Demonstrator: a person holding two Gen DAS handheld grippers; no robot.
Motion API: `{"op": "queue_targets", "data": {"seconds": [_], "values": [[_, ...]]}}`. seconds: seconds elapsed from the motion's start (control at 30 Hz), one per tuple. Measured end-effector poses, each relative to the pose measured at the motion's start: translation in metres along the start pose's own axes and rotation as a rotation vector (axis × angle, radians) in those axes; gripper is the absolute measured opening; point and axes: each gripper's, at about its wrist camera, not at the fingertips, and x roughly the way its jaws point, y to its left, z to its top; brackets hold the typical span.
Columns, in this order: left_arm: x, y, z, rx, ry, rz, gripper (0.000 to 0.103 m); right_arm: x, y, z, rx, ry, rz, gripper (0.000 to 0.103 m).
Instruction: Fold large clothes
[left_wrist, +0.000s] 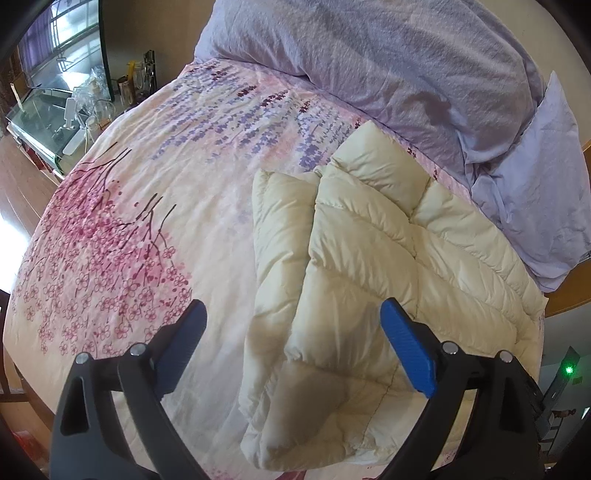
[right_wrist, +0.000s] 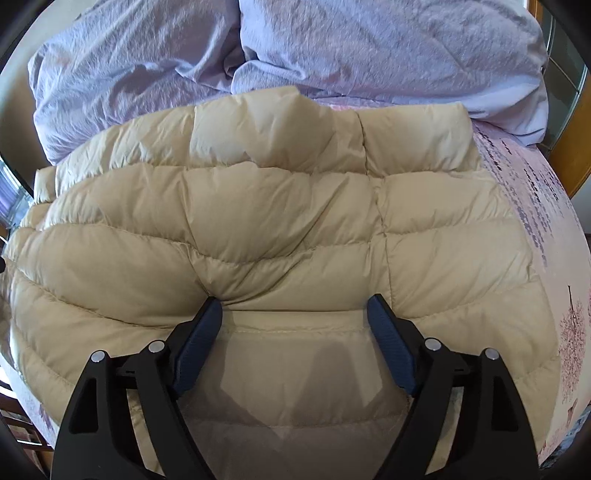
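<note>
A cream quilted down jacket lies on the flowered bedsheet, with one side folded over so a doubled edge runs down its left side. My left gripper hovers open over that folded edge, one blue finger above the sheet and the other above the jacket. In the right wrist view the jacket fills most of the picture. My right gripper stands open low over it, fingertips at a crease in the padding, nothing pinched between them.
A crumpled lilac duvet and pillow lie just behind the jacket. A glass-topped table with jars and bottles stands beyond the bed's far left corner. The wooden bed frame shows at the right.
</note>
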Motion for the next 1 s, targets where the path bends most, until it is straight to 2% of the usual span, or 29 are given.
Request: {"op": "queue_targets", "data": {"seconds": [0.3,0.47,0.6,0.67,0.73,0.8,0.87,1.0], "values": [[0.024,0.008,0.008,-0.041,0.065,-0.027,0.097,0.004,0.0,0.0,0.003,0.016,0.0,0.083],[0.04,0.015,0.005,-0.102,0.11,-0.101,0.097,0.005,0.001,0.002,0.004,0.018,-0.001,0.083],[0.045,0.018,0.001,-0.137,0.112,-0.136,0.096,0.005,0.001,0.002,0.005,0.018,-0.001,0.083],[0.045,0.016,-0.001,-0.132,0.106,-0.147,0.091,0.005,0.001,0.002,0.005,0.017,-0.002,0.083],[0.045,0.012,-0.003,-0.135,0.11,-0.173,0.077,0.005,0.001,0.002,0.005,0.018,-0.003,0.083],[0.044,0.008,-0.005,-0.139,0.113,-0.19,0.071,0.005,0.001,0.002,0.005,0.018,-0.003,0.083],[0.041,0.003,-0.006,-0.132,0.107,-0.198,0.061,0.005,0.001,0.003,0.004,0.018,-0.003,0.083],[0.031,-0.006,-0.006,-0.13,0.092,-0.228,0.033,0.005,0.002,0.003,0.005,0.018,-0.002,0.083]]}}
